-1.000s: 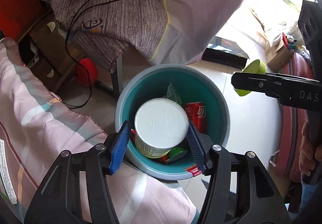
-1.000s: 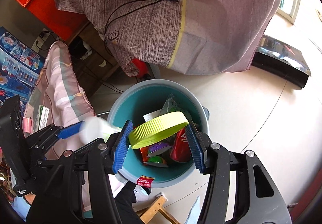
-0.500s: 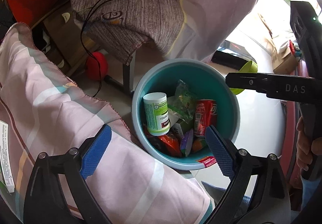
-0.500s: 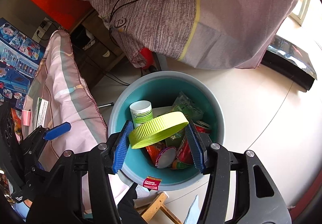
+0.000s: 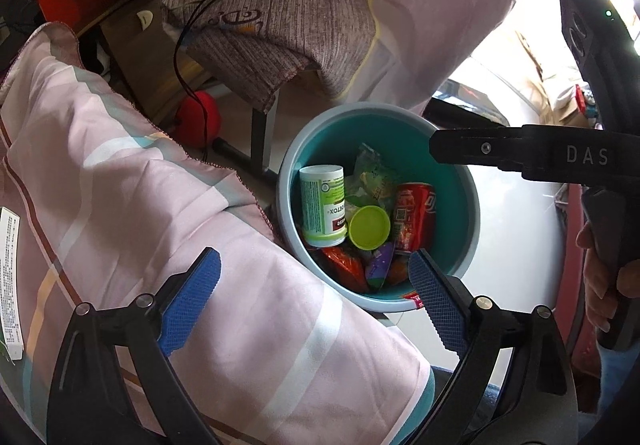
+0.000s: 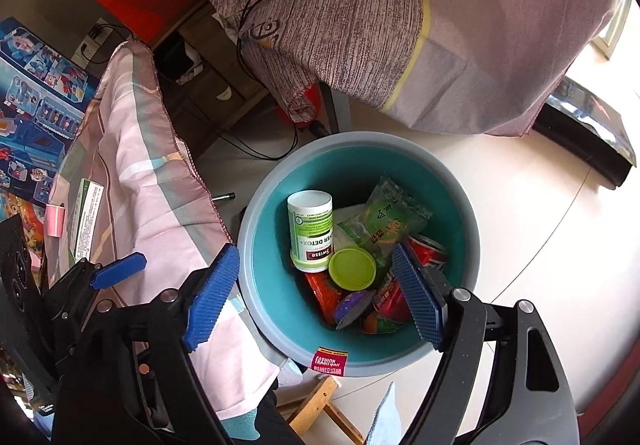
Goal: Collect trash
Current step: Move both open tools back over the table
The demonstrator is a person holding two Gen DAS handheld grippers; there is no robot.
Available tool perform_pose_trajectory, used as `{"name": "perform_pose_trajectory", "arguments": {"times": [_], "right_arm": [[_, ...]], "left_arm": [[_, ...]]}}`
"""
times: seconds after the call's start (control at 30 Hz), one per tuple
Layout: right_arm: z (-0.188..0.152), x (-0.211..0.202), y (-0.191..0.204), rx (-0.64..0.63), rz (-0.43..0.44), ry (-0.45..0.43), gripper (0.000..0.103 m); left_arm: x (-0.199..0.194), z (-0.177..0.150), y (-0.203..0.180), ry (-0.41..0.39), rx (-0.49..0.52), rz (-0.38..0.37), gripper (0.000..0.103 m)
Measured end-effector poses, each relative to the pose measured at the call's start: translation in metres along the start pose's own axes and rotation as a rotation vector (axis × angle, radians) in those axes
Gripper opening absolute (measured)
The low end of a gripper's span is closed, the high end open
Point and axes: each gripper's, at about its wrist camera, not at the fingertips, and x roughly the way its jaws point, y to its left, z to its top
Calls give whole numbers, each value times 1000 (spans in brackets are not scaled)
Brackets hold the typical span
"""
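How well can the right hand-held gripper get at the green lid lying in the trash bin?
Probably yes. The right hand-held gripper, its jaws just opened and empty, hangs over the open trash bin. The green lid lies on top, uncovered, though the white bottle crowds one side.

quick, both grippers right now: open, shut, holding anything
Left gripper: open, holding nothing.
Right gripper: jaws have just been opening, nothing between them; the green lid lies in the bin.

Pale tiled floor [image 6: 540,213] carries teal bin [image 6: 256,245]; pink striped bedding [image 5: 120,185] just beside.
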Motion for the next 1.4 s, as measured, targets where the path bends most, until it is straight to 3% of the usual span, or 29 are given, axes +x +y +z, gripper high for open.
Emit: {"name": "perform_pose_trajectory", "arguments": {"times": [0.4,0.83,1.1,1.4], "right_arm": [[-12,-8,32,-31,-33,10,83],[-30,-21,85,-97,-21,-1,86],[-44,-17,144,-203,-18,23,86],[-57,7,237,-349,-9,79,86]], "left_arm": [[-18,-22,14,-22,-25,1,96],[-68,-52,48,-91,-83,24,97],[-92,-84,83,-126,-169,55,97],[-121,-144,156,-160,-310,116,97]]}}
